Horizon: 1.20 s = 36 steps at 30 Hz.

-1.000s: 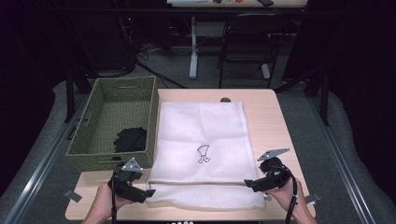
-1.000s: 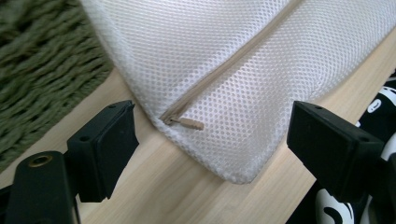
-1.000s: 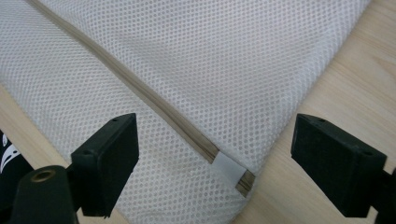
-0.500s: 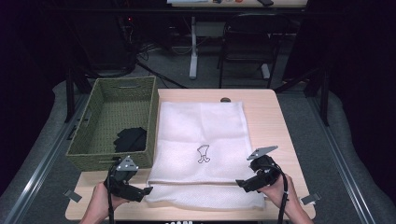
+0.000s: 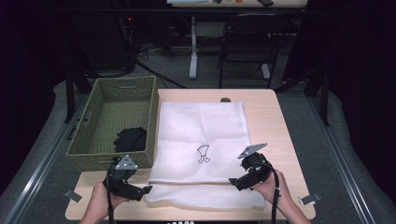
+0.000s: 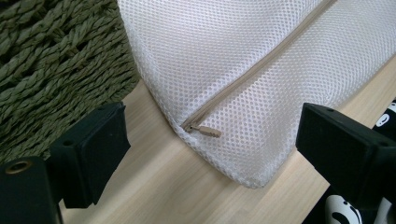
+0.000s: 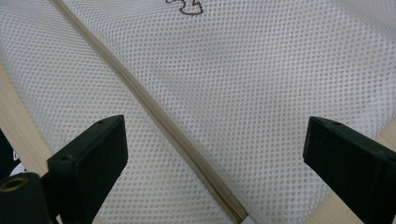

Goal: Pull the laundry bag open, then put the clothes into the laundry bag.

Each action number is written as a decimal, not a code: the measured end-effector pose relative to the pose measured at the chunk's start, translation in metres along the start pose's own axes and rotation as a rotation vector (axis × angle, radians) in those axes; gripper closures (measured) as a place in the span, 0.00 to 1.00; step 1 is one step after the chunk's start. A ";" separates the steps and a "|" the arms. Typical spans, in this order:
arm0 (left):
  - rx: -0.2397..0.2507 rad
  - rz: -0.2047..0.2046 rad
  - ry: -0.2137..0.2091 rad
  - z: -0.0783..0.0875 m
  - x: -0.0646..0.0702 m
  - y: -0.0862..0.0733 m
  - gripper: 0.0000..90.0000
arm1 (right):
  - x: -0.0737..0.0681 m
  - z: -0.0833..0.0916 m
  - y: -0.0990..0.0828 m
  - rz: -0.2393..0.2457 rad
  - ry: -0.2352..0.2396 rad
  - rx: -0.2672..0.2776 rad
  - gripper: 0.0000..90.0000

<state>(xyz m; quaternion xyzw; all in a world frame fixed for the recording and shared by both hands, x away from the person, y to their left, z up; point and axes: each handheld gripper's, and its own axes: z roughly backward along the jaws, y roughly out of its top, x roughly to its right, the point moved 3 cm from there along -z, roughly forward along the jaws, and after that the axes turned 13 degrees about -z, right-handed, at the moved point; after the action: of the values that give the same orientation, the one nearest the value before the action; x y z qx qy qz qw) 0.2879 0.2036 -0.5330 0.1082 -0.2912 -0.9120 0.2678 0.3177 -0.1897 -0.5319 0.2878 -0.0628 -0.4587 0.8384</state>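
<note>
- Left tongs (image 5: pixel 145 190) spread wide, nothing pinched, jaws just opened further; zipper pull (image 6: pixel 204 129) lies between them
- Right tongs (image 5: pixel 232 182) spread too, over the zipper (image 7: pixel 163 121)
- Mesh bag (image 5: pixel 201 135) flat on tabletop (image 5: pixel 273 116), beside basket (image 5: pixel 88 135)
- Zipper runs hand to hand along near edge; left hand nearer the pull

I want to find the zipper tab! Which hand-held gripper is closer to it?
Left. The left hand-held gripper has the zipper tab right between its open jaws, at the mesh bag's corner. The right hand-held gripper is at the opposite near corner.
</note>
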 end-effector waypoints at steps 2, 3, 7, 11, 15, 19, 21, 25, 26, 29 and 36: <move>0.005 0.004 0.000 0.001 0.000 0.000 0.09 | -0.002 -0.002 0.004 0.011 0.003 -0.001 0.07; 0.008 0.011 0.002 0.001 -0.001 -0.001 0.09 | -0.003 -0.004 0.005 0.019 0.001 -0.004 0.07; 0.013 0.017 -0.001 0.000 -0.004 -0.001 0.08 | -0.007 -0.011 0.011 0.042 0.004 -0.016 0.07; 0.010 0.016 -0.008 -0.002 -0.004 -0.001 0.06 | -0.011 -0.019 0.017 0.062 0.009 -0.029 0.08; 0.017 0.018 0.000 0.000 -0.003 -0.001 0.05 | -0.016 -0.028 0.024 0.088 0.014 -0.050 0.08; 0.023 0.015 0.008 0.000 -0.004 0.002 0.04 | -0.020 -0.035 0.029 0.103 0.020 -0.064 0.08; 0.023 0.015 -0.001 -0.002 -0.005 0.003 0.03 | -0.025 -0.042 0.033 0.122 0.020 -0.075 0.10; 0.017 0.008 -0.006 -0.004 -0.006 0.003 0.03 | -0.028 -0.050 0.036 0.147 0.021 -0.089 0.11; 0.017 0.006 -0.008 -0.005 -0.006 0.003 0.03 | -0.029 -0.053 0.037 0.150 0.023 -0.095 0.12; 0.015 -0.001 -0.017 -0.006 -0.005 0.002 0.02 | -0.033 -0.066 0.042 0.188 0.033 -0.115 0.16; 0.013 -0.002 -0.010 -0.007 -0.004 0.001 0.02 | -0.041 -0.085 0.041 0.233 0.066 -0.174 0.24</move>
<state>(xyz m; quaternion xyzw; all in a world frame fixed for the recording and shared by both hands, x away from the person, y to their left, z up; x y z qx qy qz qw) 0.2942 0.2025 -0.5377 0.1057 -0.2983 -0.9108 0.2650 0.3561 -0.1035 -0.5732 0.2198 -0.0283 -0.3520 0.9094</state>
